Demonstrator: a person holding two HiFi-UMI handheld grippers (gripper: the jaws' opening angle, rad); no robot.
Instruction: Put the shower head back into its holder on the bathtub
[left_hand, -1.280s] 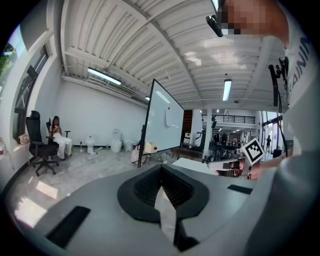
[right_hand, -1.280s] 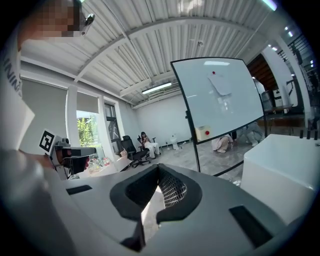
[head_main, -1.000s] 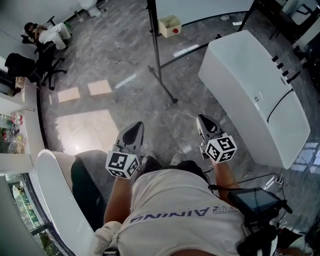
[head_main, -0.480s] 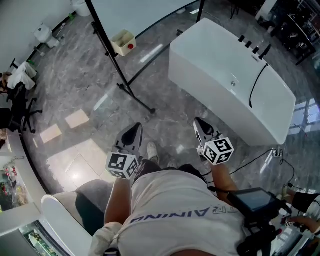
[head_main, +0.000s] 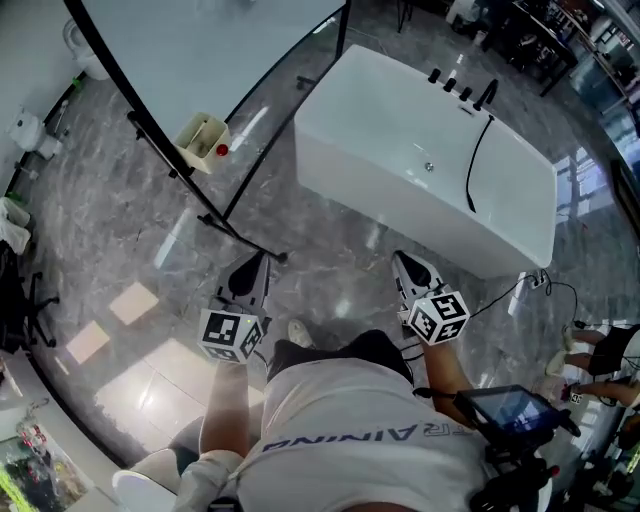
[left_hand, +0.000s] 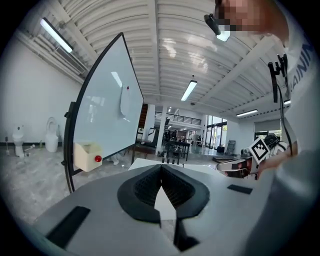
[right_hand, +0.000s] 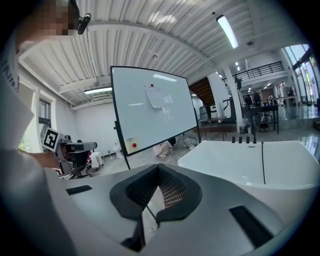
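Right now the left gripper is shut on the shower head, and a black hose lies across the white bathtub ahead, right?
No. The left gripper is shut, but on nothing: the left gripper view shows its jaws together with nothing held between them. A black hose does lie across the white bathtub ahead.

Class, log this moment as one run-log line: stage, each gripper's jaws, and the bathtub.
stage: before grasp | left gripper: jaws shut, empty | right gripper: jaws shut, empty | bathtub: ahead of both grippers, untouched
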